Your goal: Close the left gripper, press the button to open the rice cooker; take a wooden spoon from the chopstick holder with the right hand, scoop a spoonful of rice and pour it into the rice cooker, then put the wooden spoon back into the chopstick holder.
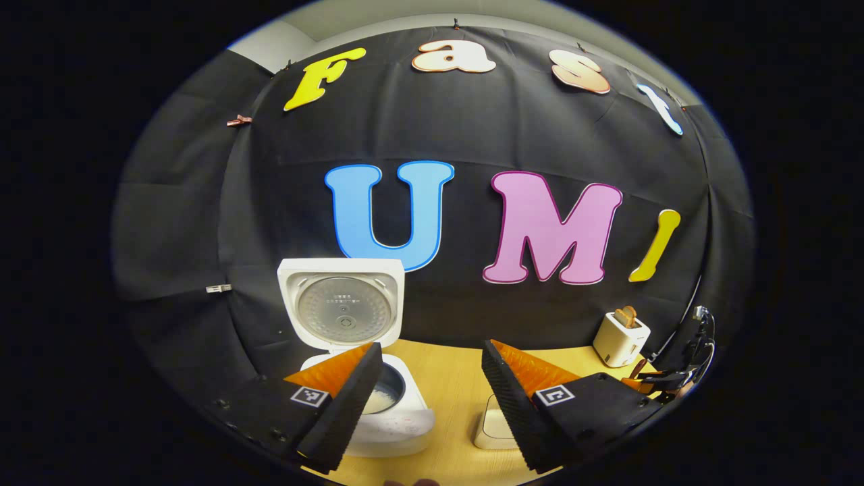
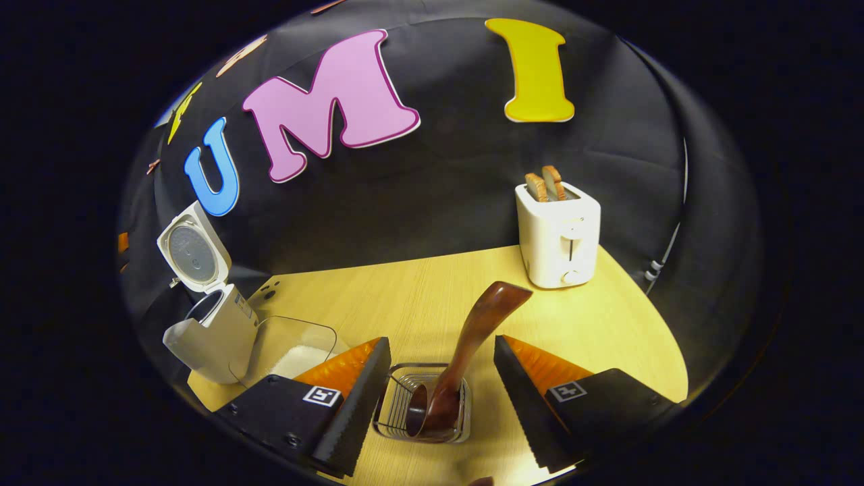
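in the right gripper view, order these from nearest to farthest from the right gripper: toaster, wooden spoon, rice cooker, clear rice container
1. wooden spoon: standing in the wire chopstick holder, between the open fingers of the right gripper.
2. clear rice container: just past the fingers, to the left in this view.
3. rice cooker: farther left, lid up.
4. toaster: at the table's far edge, by the wall.

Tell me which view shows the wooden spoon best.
The right gripper view: the spoon stands in the wire holder between the open fingers, handle leaning up and right. In the left gripper view I cannot make out a spoon.
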`<state>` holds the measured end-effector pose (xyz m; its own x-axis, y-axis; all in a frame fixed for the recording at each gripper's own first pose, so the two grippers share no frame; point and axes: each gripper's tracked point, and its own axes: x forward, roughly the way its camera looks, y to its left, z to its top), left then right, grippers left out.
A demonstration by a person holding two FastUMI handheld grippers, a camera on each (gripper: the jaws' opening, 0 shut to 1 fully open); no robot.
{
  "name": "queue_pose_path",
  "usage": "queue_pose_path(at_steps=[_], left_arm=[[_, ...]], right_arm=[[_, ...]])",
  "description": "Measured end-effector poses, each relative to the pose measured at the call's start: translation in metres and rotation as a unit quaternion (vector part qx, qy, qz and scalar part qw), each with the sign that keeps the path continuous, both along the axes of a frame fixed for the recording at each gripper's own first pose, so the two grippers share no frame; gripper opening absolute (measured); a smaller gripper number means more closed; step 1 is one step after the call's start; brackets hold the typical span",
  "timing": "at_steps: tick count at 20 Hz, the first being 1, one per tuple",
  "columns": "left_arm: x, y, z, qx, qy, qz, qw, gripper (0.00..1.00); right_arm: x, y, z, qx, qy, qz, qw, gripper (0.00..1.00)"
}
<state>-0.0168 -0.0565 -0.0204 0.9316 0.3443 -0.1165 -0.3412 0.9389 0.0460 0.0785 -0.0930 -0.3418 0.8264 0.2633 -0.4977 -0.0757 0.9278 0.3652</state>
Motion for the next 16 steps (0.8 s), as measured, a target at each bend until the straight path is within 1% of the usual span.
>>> queue_pose_path(at_steps=[2,3,5,6,7,8,9,10,11,12,13,16], left_arm=[[-0.006,0.001,0.0,0.014,0.009,0.015,1.0,0.95],[-0.01,0.001,0.001,0.022,0.013,0.02,0.999,0.96],[-0.016,0.001,0.0,0.033,0.025,0.024,0.999,0.95],[-0.018,0.003,-0.001,0.037,0.031,0.027,0.998,0.95],[-0.019,0.004,-0.002,0.037,0.036,0.031,0.998,0.95],[-0.018,0.003,-0.002,0.035,0.039,0.032,0.998,0.95],[-0.019,0.002,-0.003,0.035,0.04,0.032,0.998,0.95],[-0.019,0.002,-0.003,0.035,0.041,0.03,0.998,0.95],[-0.019,0.002,-0.004,0.037,0.041,0.028,0.998,0.95],[-0.019,0.001,-0.004,0.037,0.042,0.026,0.998,0.95],[-0.019,0.001,-0.006,0.037,0.042,0.024,0.998,0.95],[-0.021,0.001,-0.007,0.027,0.036,0.018,0.999,0.95]], right_arm=[[0.011,0.007,-0.016,0.009,0.007,0.003,1.0,0.86],[0.016,0.009,-0.022,0.011,0.008,0.003,1.0,0.77],[0.024,0.013,-0.027,0.02,0.004,0.003,1.0,0.76],[0.026,0.015,-0.031,0.023,0.007,0.005,1.0,0.72],[0.027,0.017,-0.039,0.027,0.016,0.007,0.999,0.51],[0.023,0.018,-0.04,0.041,0.022,0.007,0.999,0.43],[0.029,0.014,-0.041,0.041,0.018,-0.005,0.999,0.32],[0.029,0.008,-0.038,0.042,0.016,-0.013,0.999,0.32],[0.025,0.006,-0.034,0.047,0.018,-0.016,0.999,0.41],[0.027,0.007,-0.037,0.053,0.018,-0.015,0.998,0.26],[0.024,0.006,-0.035,0.05,0.019,-0.016,0.998,0.24],[0.02,0.008,-0.017,0.054,0.006,-0.016,0.998,0.23]])
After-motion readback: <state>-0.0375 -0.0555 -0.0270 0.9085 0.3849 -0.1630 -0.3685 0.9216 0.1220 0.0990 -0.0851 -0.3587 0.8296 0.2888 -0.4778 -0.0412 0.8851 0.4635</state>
